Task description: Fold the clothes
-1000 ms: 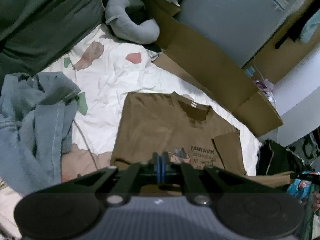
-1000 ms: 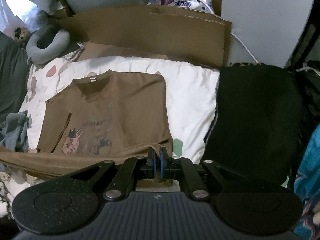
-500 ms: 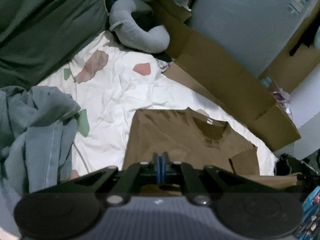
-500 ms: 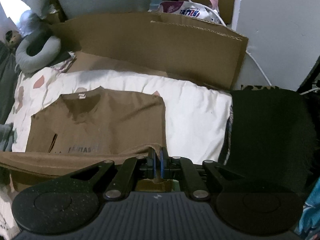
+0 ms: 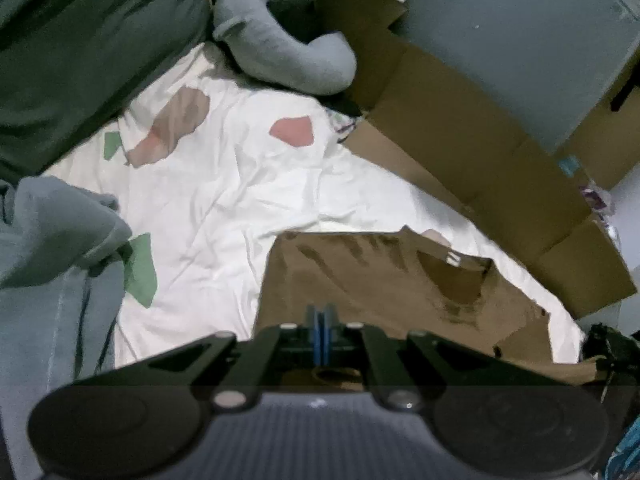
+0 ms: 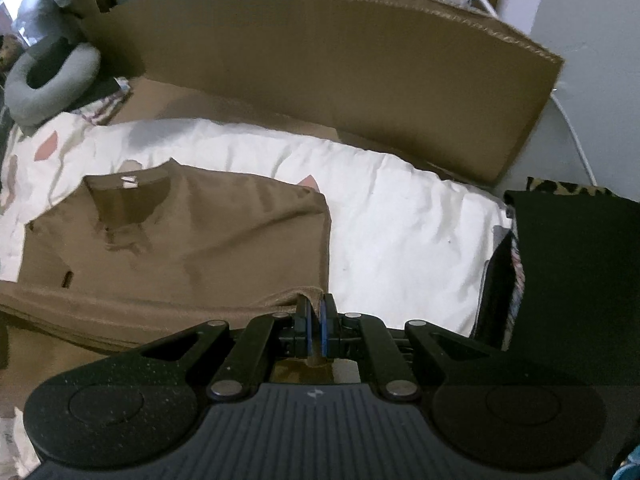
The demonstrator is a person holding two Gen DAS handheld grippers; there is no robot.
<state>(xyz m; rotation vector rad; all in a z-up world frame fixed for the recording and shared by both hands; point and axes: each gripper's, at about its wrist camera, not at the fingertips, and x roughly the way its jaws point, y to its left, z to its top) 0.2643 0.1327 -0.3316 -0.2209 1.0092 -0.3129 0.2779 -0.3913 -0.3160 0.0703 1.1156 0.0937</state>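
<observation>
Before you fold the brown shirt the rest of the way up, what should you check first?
1. Left tongs shut on the brown T-shirt hem: ok.
2. Right tongs shut on the hem: ok.
3. Hem stretched straight between both tongs: ok.
4. Collar lying flat, ready to be covered: ok.
5. White bedsheet beside the shirt free: ok.
6. Folded-in sleeves staying tucked underneath: cannot tell.

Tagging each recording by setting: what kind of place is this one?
Most likely a bedroom, fairly cluttered. A brown T-shirt lies on a bed's white patterned sheet, a grey neck pillow sits at the far end, and flattened cardboard leans alongside.
</observation>
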